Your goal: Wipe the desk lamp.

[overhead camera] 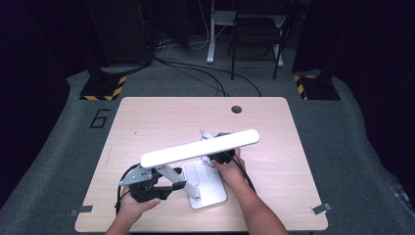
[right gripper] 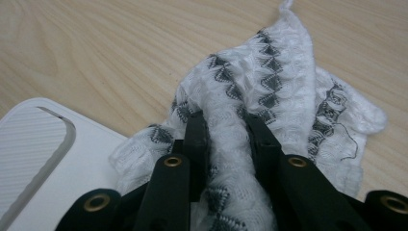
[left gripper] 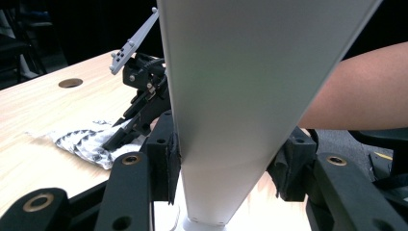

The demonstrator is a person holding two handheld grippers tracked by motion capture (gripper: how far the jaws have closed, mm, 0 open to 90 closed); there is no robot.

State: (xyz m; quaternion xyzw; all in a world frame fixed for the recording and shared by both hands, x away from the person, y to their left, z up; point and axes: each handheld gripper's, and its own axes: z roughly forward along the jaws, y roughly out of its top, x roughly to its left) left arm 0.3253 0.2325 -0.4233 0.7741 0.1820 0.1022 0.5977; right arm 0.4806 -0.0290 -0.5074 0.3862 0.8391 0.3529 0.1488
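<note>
a pale wooden table (overhead camera: 147, 117) with rounded corners stands on grey carpet, a round cable hole (overhead camera: 236, 109) near its far edge at about one o'clock from the table's middle. the room behind is dark: cables run over the floor, a chair and a desk leg stand at twelve o'clock, and black-and-yellow striped feet (overhead camera: 103, 88) sit at ten and two o'clock. a painted number six (overhead camera: 99, 118) marks the carpet at nine o'clock of the table.

on the near half of the table stands a white desk lamp, its flat base (overhead camera: 208, 188) at six o'clock of the table's middle and its long head (overhead camera: 199, 148) slanting from eight o'clock up toward two o'clock.

the left gripper (overhead camera: 169, 188) is clenched on the lamp's arm just below the head; the left gripper view shows the pads (left gripper: 173, 163) pressing both sides of the white bar (left gripper: 231, 110), which the high view leaves unclear.

the right gripper (overhead camera: 215, 157) sits under the head in the high view, largely hidden. the right gripper view shows it grasping a white cloth with a grey zigzag pattern (right gripper: 269, 86), a fold pinched between the jaws, the cloth lying on the table just beside the lamp base (right gripper: 43, 144) at eight o'clock. the left gripper view shows that cloth (left gripper: 82, 142) too, at nine o'clock.
</note>
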